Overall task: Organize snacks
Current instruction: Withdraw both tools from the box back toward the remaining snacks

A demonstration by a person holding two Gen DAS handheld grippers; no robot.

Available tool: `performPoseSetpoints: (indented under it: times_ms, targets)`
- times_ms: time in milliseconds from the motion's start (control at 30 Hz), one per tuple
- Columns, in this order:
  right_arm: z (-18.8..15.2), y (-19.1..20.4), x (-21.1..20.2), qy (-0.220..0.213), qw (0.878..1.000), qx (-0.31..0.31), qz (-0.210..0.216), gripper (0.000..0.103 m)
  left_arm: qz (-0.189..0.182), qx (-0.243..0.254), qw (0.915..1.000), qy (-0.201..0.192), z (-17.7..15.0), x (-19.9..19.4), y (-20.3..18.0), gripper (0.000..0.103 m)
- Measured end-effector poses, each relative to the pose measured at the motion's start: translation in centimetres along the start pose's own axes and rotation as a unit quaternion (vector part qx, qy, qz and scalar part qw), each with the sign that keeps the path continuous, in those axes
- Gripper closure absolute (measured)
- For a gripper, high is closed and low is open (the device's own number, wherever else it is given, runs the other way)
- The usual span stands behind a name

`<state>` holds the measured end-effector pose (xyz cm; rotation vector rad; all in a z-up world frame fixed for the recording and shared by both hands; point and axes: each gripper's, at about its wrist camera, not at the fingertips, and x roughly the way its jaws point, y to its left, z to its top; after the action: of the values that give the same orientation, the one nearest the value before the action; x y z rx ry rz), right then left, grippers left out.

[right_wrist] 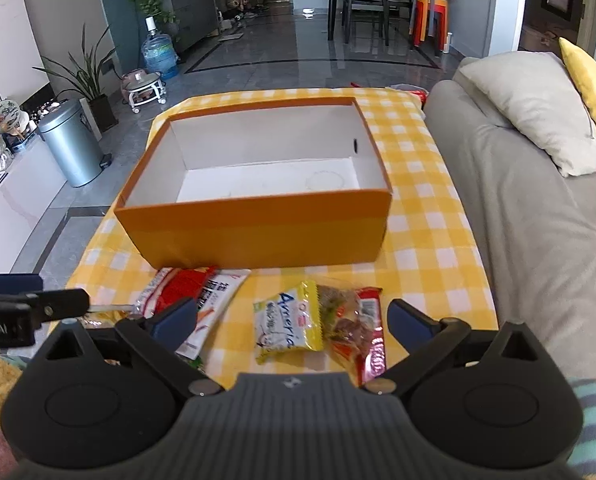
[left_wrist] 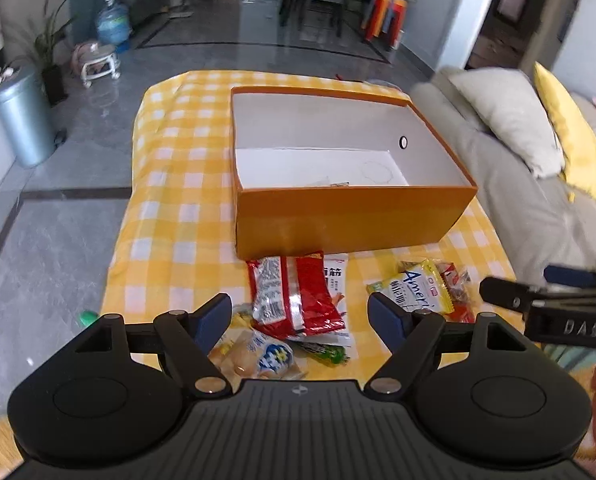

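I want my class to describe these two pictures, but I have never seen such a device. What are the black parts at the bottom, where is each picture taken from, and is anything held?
Each picture comes from a camera mounted on a hand-held two-finger gripper, looking along its fingers. The left gripper and right gripper are both open and hold nothing. On the yellow checked tablecloth stands an open orange box, nearly empty. In front of it lie snack packets: a red packet, a yellow packet, a bread packet.
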<state>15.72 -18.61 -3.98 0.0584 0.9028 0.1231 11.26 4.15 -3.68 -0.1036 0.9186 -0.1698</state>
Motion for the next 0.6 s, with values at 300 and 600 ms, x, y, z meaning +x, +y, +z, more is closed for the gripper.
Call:
performPoseSetpoints:
  times_ms: [300, 600]
  targets:
    - [-2.4, -0.3, 1.2, 0.01, 1.0, 0.012, 0.02, 0.004, 0.041, 0.004, 0.9983, 0.042, -2.5, 0.9, -0.7, 0.021]
    - [-3.4, 0.9, 3.8, 0.039, 0.998, -0.009, 0.053, 0.021, 0.047, -0.065, 0.9954, 0.054, -2.8, 2.6, 1.9, 0.026]
